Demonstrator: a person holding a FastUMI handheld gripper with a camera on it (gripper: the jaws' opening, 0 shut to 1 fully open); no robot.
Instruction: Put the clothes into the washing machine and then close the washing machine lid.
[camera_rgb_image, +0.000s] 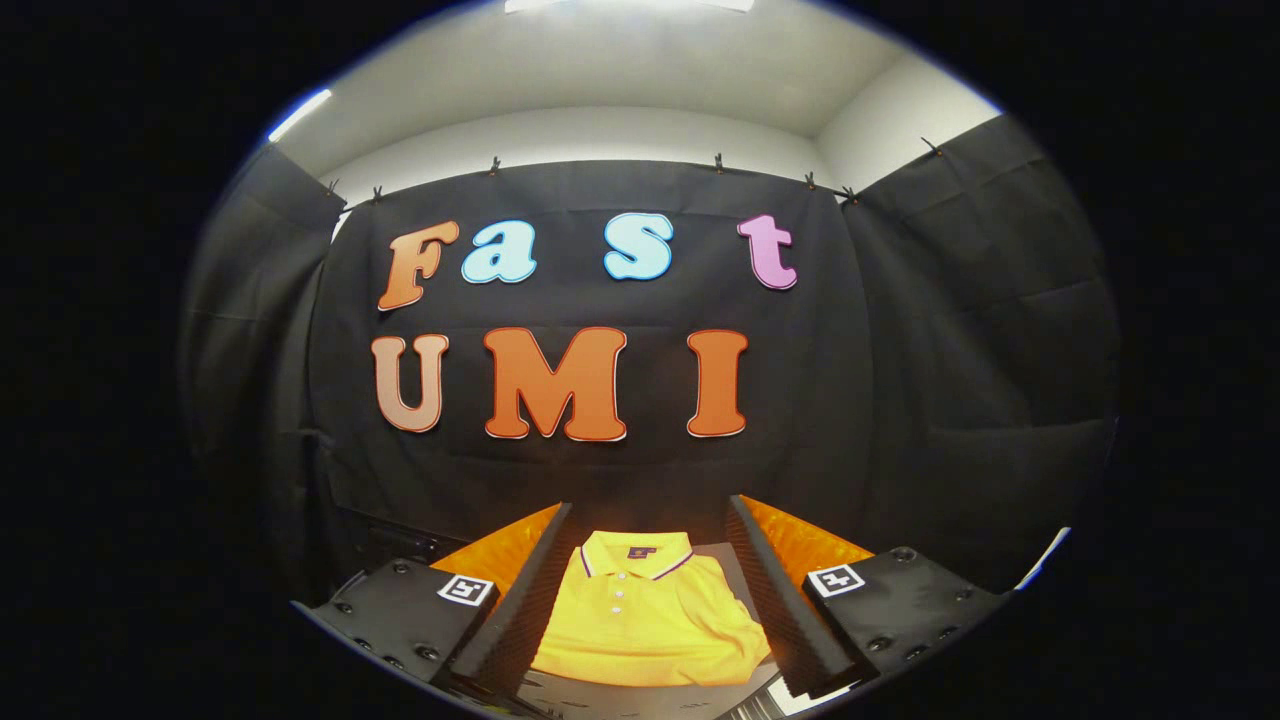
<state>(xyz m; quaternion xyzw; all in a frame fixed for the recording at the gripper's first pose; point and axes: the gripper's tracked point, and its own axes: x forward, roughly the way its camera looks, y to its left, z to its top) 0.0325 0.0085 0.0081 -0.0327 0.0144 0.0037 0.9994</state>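
Observation:
A folded yellow polo shirt (640, 620) with a dark-trimmed collar and a small buttoned placket lies flat on a grey surface (725, 553). My gripper (648, 600) hovers above it, open, its two fingers (530, 600) spread wide on either side of the shirt. The shirt shows in the gap between them, with its collar at the far end. Neither finger touches the cloth.
The booth's black cloth wall (900, 400) stands close behind the shirt and wraps round on both sides. A pale ceiling with light strips (300, 112) runs above it. A dark object (400, 545) sits low beside the left finger.

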